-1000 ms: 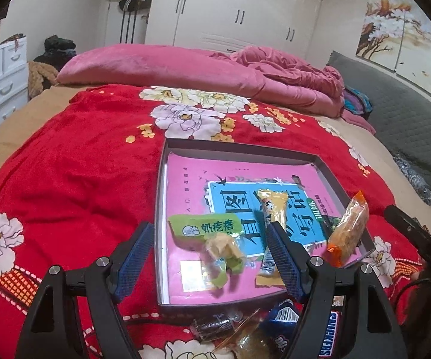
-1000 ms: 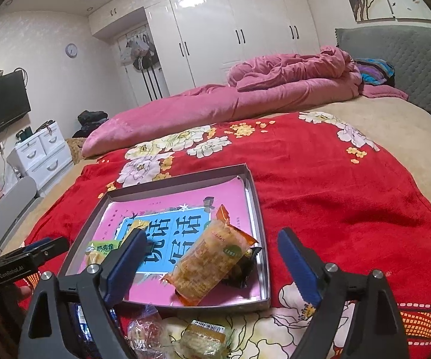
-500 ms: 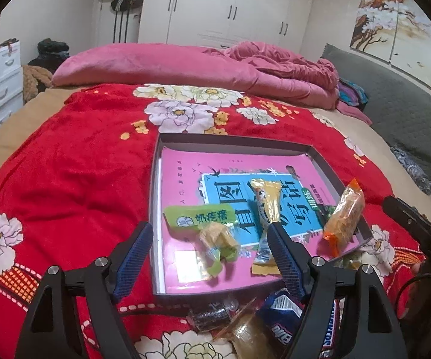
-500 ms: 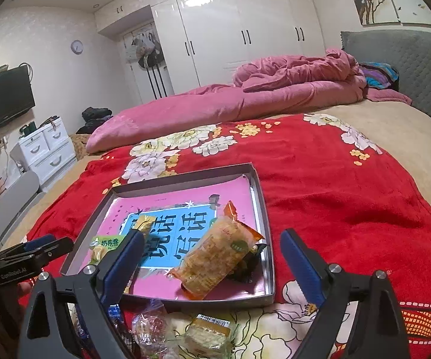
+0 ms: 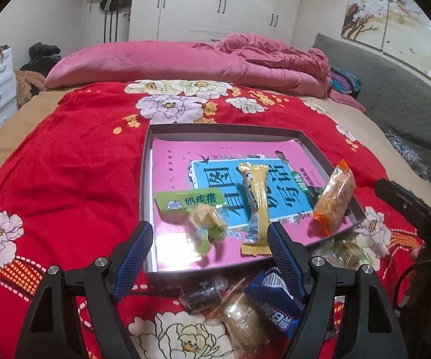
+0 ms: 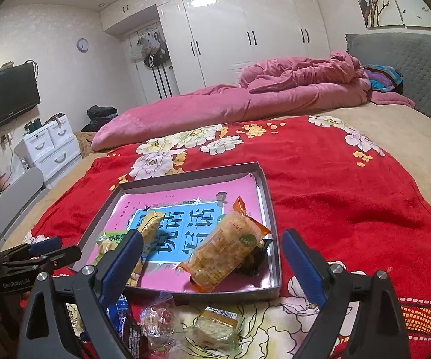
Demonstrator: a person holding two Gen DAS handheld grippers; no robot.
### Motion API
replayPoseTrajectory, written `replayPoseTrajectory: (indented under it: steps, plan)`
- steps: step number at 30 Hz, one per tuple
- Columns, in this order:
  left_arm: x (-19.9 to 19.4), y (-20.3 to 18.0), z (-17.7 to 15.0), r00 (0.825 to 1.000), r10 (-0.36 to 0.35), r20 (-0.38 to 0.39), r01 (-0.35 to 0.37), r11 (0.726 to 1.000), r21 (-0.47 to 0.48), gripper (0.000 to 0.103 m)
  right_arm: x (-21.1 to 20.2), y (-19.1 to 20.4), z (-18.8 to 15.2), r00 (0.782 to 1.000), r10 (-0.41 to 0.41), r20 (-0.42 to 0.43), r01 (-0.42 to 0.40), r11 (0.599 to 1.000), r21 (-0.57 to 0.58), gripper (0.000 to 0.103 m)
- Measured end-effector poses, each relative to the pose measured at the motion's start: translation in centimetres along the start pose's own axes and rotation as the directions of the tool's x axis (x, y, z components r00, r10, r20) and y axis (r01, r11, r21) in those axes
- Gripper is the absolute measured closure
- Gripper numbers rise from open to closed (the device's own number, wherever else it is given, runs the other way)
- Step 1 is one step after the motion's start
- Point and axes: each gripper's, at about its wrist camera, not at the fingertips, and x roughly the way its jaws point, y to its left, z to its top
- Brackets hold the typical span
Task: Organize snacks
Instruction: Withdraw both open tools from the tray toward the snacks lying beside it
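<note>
The left gripper (image 5: 209, 239) hangs empty and spread above the tray's (image 5: 145, 179) near edge, snacks (image 5: 254, 197) inside.

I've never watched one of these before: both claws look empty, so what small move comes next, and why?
Probably the right gripper dips toward the clear-wrapped snack lying on the red blanket just outside the tray. Its jaws have just been opening and hold nothing, and several snacks still lie outside the tray while the orange packet is already in.
</note>
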Motion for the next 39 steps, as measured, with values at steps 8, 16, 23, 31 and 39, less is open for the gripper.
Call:
replayPoseTrajectory:
  steps: [8, 16, 23, 31, 39]
  plan:
    - [-0.6, -0.1, -0.6, 1.0, 0.023, -0.005, -0.023, 1.0, 0.016, 0.023, -0.6, 0.2, -0.3, 1.0, -0.001, -0.004, 0.001, 1.0, -0.012, 0.009]
    - [-1.0, 0.4, -1.0, 0.999, 0.04, -0.019, -0.04, 0.999, 0.008, 0.023, -0.8, 0.2, -0.6, 1.0, -0.017, -0.013, 0.017, 1.0, -0.018, 0.009]
    - [-1.2, 0.7, -1.5, 0.998, 0.048, -0.037, -0.047, 0.999, 0.002, 0.023, -1.0, 0.4, -1.1, 0.999, -0.026, -0.036, 0.025, 0.999, -0.036, 0.009]
    - [-1.4, 0.8, -2.3, 0.996, 0.047, -0.075, -0.047, 0.999, -0.001, 0.023, -1.1, 0.5, -1.7, 0.997, -0.035, -0.066, 0.031, 0.998, -0.054, 0.009]
    - [-1.6, 0.8, -3.1, 0.993, 0.048, -0.103, -0.048, 0.999, 0.009, 0.023, -1.5, 0.6, -2.2, 0.996, -0.039, -0.082, 0.033, 0.997, -0.067, 0.009]
